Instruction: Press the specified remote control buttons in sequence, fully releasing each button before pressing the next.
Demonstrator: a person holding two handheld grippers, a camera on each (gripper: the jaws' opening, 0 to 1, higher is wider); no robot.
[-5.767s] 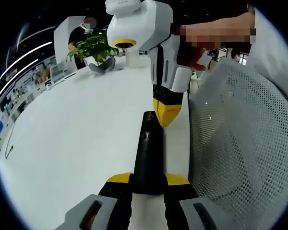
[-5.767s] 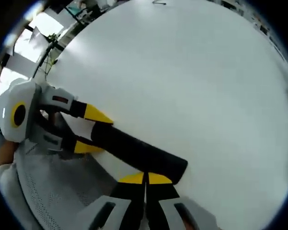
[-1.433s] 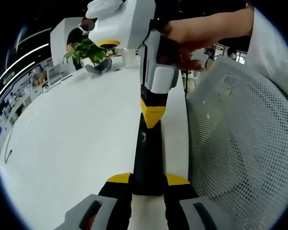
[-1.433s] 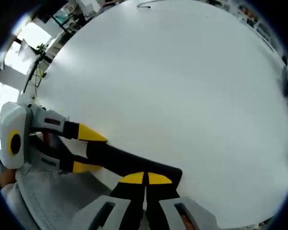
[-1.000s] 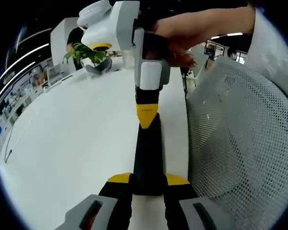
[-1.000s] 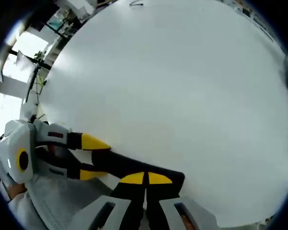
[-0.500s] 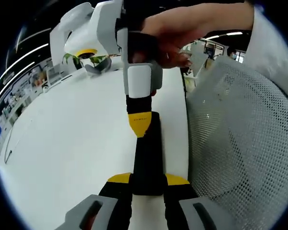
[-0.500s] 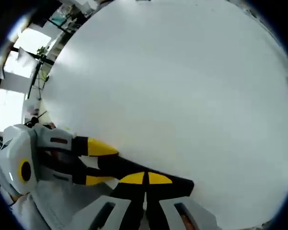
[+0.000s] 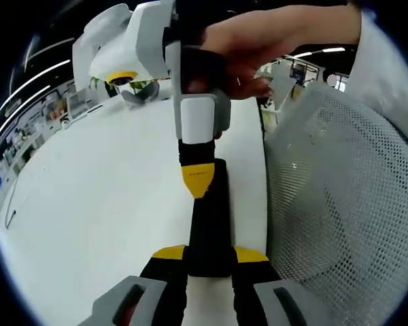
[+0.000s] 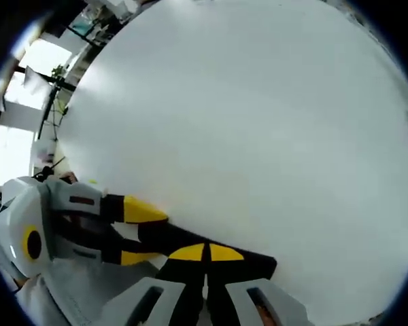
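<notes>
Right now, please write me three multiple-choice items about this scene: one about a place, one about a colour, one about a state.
1. Where does the remote control lie?
A. on the white table
B. on the mesh chair
C. in a drawer

2. What colour are the tips of the right gripper?
A. red
B. yellow
C. green

3. How does the left gripper stand?
A. wide open over the table
B. shut on the plant
C. shut on the remote control

Answers:
1. A: the black remote rests on the white table, beside the mesh chair.
2. B: in the left gripper view the right gripper's closed tips, touching the remote's top, are yellow.
3. C: its two jaws clamp the near end of the remote.
</notes>
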